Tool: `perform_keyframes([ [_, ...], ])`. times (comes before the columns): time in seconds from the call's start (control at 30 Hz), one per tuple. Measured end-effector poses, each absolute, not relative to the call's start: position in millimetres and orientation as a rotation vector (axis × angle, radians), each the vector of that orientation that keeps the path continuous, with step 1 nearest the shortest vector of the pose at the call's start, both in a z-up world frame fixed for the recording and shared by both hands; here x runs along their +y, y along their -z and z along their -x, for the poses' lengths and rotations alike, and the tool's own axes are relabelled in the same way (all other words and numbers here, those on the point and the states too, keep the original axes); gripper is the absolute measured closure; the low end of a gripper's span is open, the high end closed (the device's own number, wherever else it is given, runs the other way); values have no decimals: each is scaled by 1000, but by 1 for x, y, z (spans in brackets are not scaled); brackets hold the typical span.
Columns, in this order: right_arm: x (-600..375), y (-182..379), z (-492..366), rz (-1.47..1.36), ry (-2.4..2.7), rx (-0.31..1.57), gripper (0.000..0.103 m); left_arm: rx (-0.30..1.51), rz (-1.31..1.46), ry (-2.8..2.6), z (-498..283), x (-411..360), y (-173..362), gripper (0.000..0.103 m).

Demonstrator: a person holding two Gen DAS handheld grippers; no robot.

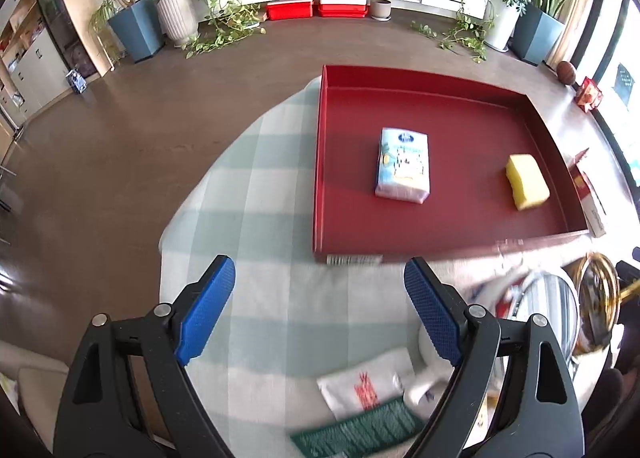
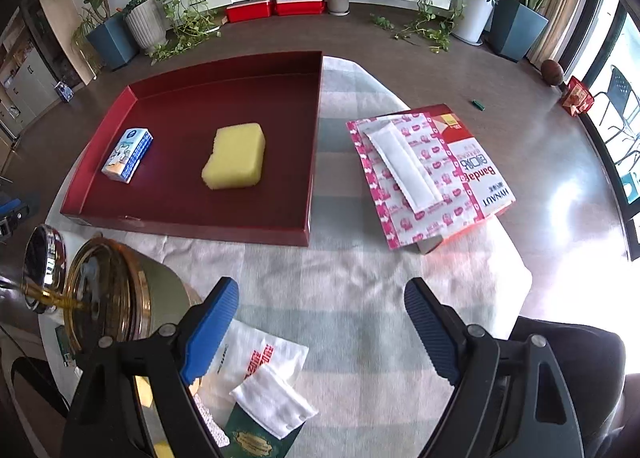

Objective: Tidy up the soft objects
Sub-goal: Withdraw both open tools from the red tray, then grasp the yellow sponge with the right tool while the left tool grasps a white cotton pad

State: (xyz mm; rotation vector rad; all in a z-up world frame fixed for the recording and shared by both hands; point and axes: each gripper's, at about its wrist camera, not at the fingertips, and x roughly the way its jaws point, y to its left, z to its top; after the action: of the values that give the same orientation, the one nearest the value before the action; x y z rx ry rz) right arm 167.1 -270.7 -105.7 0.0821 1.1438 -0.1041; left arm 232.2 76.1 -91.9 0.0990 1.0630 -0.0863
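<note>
Near my right claw (image 2: 320,304) stands a golden metal container (image 2: 116,294) with its shiny lid (image 2: 42,268) open, and a white packet with red print (image 2: 256,358) lies just under the left finger. A bandage box (image 2: 472,165) with one pink-patterned sheet (image 2: 400,181) on it lies right of the red tray (image 2: 316,137). In the tray I count two soft things, well apart: one yellow sponge (image 2: 236,155) and one tissue pack (image 2: 128,153). My left claw (image 1: 320,278) hangs over the checked cloth (image 1: 256,185). Both claws are wide and hold nothing.
</note>
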Motion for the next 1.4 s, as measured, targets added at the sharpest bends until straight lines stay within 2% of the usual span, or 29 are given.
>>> perform_keyframes([
  [0.8, -244, 141, -47, -152, 91, 1181, 16, 1122, -71, 121, -98, 96, 125, 16],
  [1.4, -186, 174, -14, -132, 12, 1220, 16, 1155, -114, 323, -53, 41, 141, 16],
])
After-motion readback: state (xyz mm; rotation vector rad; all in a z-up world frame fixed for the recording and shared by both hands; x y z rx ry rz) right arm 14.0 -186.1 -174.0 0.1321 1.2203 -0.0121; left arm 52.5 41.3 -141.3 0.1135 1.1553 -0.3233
